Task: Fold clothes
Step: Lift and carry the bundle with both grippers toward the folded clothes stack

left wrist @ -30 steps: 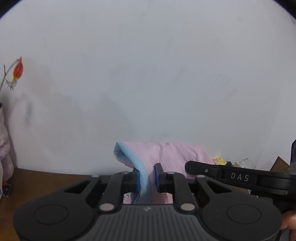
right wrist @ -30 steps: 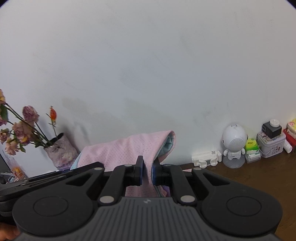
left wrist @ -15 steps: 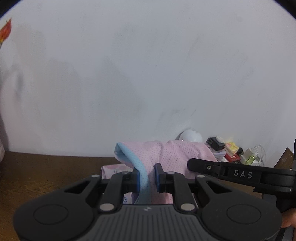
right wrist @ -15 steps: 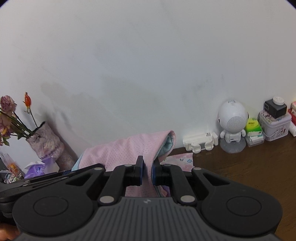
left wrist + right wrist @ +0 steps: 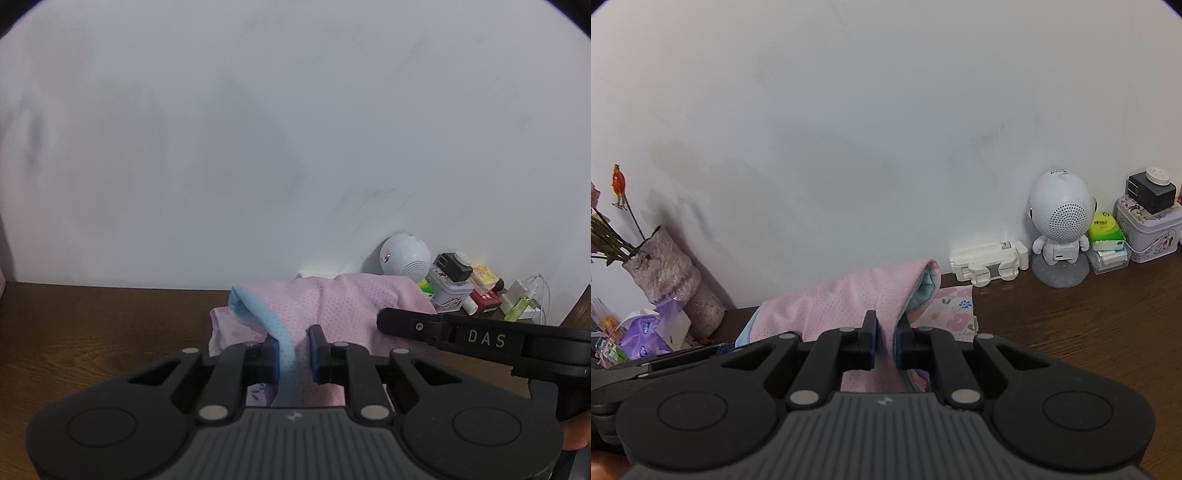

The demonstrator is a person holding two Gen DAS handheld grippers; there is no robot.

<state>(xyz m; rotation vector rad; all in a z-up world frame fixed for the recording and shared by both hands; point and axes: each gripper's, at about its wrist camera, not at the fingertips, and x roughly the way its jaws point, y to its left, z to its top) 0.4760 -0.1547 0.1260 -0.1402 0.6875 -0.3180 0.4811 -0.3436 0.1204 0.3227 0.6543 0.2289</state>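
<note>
Both views have swung since a second ago, the robot speaker (image 5: 1062, 225) (by the wall) now nearer. Left gripper (image 5: 294, 350) and right gripper (image 5: 885, 341) each pinch the pink garment (image 5: 347, 306), lifted left of the speaker, apparently mid-fold; next, lay it flat.

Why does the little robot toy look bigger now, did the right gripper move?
Yes. The right gripper, shut on the pink garment, came down and toward the white robot speaker, now bigger and higher in its view.

I see a dark wooden table (image 5: 1089, 314) carrying a floral cloth (image 5: 955, 308), a white robot-shaped speaker (image 5: 1060, 229), a white phone holder (image 5: 988, 264), a tin (image 5: 1148, 238), a vase (image 5: 670, 275) and a tissue pack (image 5: 646, 332).
</note>
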